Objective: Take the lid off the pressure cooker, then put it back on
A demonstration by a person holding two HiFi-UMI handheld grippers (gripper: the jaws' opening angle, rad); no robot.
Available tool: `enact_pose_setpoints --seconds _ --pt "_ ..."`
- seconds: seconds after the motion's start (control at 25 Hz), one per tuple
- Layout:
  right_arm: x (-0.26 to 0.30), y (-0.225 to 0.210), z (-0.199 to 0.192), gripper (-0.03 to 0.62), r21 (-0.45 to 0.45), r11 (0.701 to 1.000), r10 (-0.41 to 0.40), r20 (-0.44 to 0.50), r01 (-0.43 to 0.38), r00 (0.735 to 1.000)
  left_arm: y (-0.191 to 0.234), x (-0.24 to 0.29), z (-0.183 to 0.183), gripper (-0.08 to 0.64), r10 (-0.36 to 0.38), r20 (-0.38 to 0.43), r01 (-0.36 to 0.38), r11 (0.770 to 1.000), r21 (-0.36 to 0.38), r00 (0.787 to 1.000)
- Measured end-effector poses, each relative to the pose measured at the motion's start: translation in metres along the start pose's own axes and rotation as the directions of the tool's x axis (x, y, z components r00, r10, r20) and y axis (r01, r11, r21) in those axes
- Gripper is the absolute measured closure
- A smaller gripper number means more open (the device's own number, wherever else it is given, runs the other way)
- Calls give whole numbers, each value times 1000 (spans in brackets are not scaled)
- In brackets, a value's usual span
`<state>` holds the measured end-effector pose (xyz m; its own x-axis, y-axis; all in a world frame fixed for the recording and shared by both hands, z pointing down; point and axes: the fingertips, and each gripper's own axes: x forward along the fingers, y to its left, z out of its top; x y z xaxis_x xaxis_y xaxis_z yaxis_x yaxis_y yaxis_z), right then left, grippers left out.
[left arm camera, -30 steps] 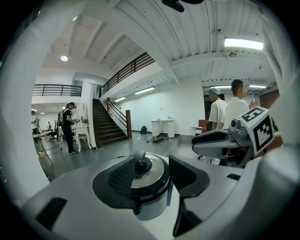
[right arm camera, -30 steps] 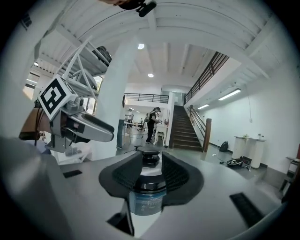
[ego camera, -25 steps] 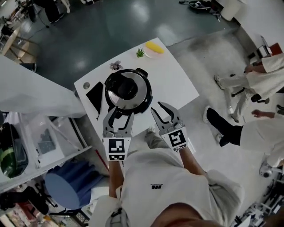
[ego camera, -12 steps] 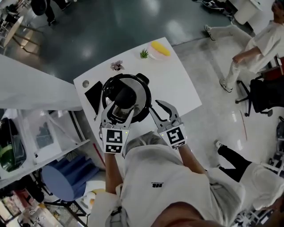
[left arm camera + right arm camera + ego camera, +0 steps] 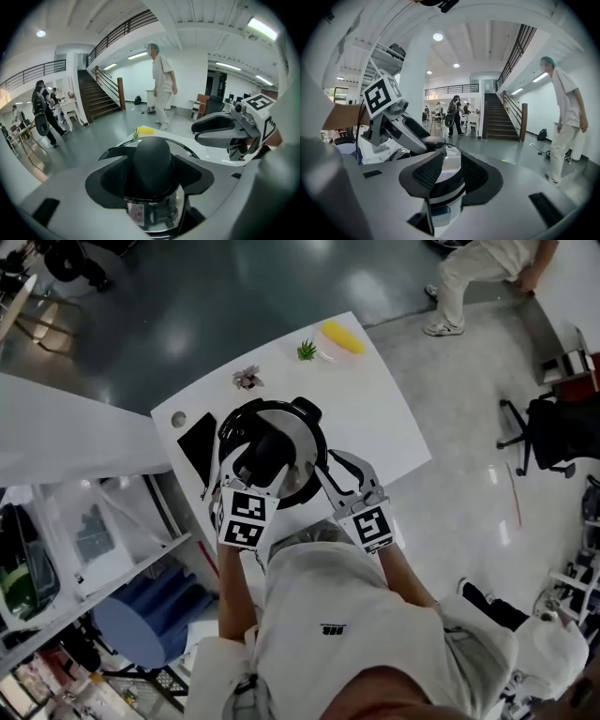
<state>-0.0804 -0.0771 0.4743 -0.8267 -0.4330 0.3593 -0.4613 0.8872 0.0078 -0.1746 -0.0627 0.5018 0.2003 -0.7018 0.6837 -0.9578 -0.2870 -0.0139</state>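
The pressure cooker stands on the white table with its steel lid on it. A black knob tops the lid. My left gripper reaches down over the lid, and the knob sits between its jaws. Those jaws have just been opening and stand wide, so the gripper is open. My right gripper is at the cooker's near right side, open. Its view shows the steel wall between its jaws, with the left gripper beyond.
A flat black object lies left of the cooker. At the table's far side are a yellow item, a small green plant and a flower-like piece. Shelving is at left. A person stands beyond the table.
Both grippers have moved forward and down to the cooker. The left one's jaws have spread and come over the lid's knob; the right one has closed in on the cooker's side.
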Motion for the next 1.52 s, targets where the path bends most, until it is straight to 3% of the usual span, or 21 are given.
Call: enact_pose_setpoints --seconds 0.32,0.64,0.88,1.16,1.52 --pt "16 -6 0 474 -14 999 -47 20 48 999 -2 18 -9 263 -133 -89 134 991 -1 987" --pt "15 -10 -2 474 4 996 -94 10 94 996 -4 18 -9 272 -171 -92 174 985 20 981" --pt "12 -14 -5 476 -9 993 -121 19 121 992 -3 16 -11 272 -238 -94 246 966 77 967" --pt "12 -10 -6 476 -8 992 -126 0 126 992 -6 16 -9 273 -324 -106 338 926 166 940" --pt "9 -9 -3 476 36 984 -171 -42 173 984 -8 16 -9 273 -431 -141 453 849 272 891"
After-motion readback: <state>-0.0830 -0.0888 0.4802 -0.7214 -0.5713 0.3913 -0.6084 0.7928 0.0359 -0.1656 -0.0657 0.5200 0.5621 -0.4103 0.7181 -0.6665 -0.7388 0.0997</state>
